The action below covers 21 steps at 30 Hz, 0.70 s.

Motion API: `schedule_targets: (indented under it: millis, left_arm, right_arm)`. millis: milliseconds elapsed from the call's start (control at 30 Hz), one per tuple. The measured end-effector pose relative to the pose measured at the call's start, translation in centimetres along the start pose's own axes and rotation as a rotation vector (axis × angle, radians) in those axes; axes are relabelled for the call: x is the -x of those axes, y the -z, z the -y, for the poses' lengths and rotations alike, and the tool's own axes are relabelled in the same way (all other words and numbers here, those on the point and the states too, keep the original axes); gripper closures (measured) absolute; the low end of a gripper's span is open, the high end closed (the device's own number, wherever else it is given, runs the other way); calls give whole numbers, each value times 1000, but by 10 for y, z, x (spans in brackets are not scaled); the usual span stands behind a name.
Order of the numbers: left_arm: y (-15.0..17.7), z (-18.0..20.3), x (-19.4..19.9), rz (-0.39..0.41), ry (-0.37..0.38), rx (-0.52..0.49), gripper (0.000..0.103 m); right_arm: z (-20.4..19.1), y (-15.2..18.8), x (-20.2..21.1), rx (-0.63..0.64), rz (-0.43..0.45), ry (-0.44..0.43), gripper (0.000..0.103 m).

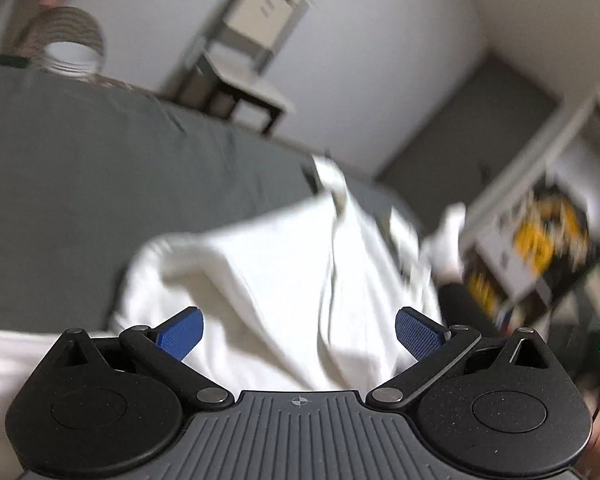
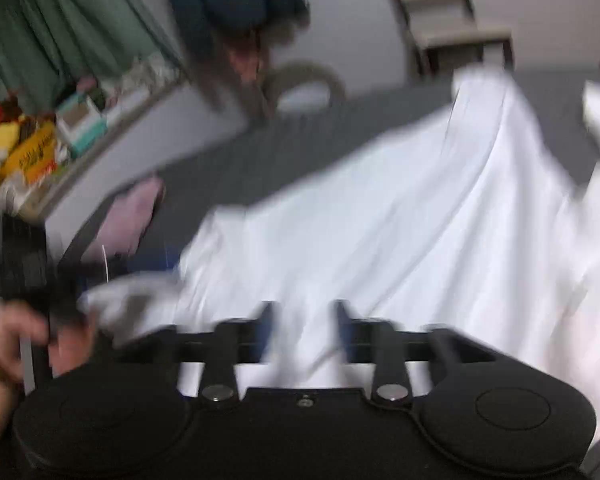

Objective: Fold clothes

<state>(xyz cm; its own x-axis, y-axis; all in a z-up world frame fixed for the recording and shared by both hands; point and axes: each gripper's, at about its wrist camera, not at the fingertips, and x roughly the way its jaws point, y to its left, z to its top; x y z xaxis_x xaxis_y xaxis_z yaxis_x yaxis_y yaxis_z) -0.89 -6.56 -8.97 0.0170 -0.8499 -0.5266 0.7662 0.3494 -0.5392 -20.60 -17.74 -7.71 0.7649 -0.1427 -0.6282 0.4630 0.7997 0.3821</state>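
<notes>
My left gripper (image 1: 299, 332), fingers spread wide, hovers above the rumpled white cotton garment (image 1: 284, 280) on the grey bed (image 1: 80, 168); my right gripper (image 2: 305, 320) pinches that garment's cloth.

The white cloth garment (image 1: 284, 264) looks soft and matt, creased into long folds, and lies on a grey bed sheet (image 1: 80, 168) of plain matt fabric, smooth with a few faint wrinkles. The left gripper (image 1: 299, 334) has a matt black plastic body with a fine speckled grain, a ribbed grey centre plate, dull silver metal pivot pins and blue pads (image 1: 418, 330) with a fine cross-hatched, rough texture. The right gripper (image 2: 305, 320) shows the same matt black plastic and metal pins, though blur hides its finer finish. A pale pink cloth piece (image 2: 134, 216) looks soft and matt.
</notes>
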Motion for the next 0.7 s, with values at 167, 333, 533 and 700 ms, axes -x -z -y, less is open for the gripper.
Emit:
schedule_targets:
  millis: [167, 333, 533, 700]
  left_arm:
    - [14, 18, -23, -34, -36, 24, 1]
    - [18, 59, -24, 122, -117, -235, 1]
    - [37, 104, -59, -9, -127, -552, 11]
    - [38, 99, -83, -96, -132, -513, 33]
  right_arm:
    - [51, -90, -36, 110, 91, 207, 56]
    - [67, -180, -124, 176, 38, 373, 56]
    - [57, -226, -237, 337, -170, 526, 56]
    - [55, -215, -276, 479, -261, 668, 57]
